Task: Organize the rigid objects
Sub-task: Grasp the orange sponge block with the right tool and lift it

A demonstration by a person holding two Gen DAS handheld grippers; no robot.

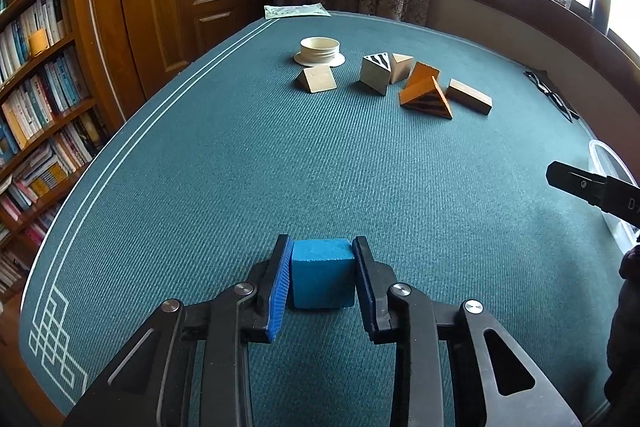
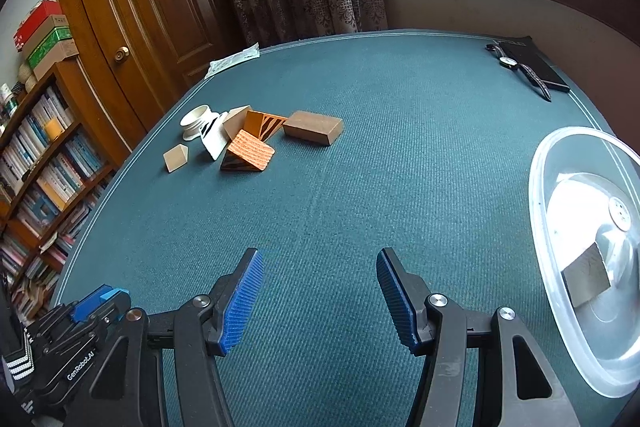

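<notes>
Left wrist view is showing the left gripper (image 1: 322,277) clamping a blue cube (image 1: 322,273) square btwn both pads, above the green table cloth (image 1: 240,187), prob so it's sitting steady for carrying over to the clear plastic bowl (image 2: 580,267) on the right. Right gripper (image 2: 320,291) is hanging w/ jaws wide apart, holding nothing, near the bowl where one grey block (image 2: 588,275) is already lying. Remaining wooden pieces (image 1: 400,83) are sitting clustered at the far side, well apart from both tools, beside a white lid (image 1: 320,51), awaiting sorting.
</notes>
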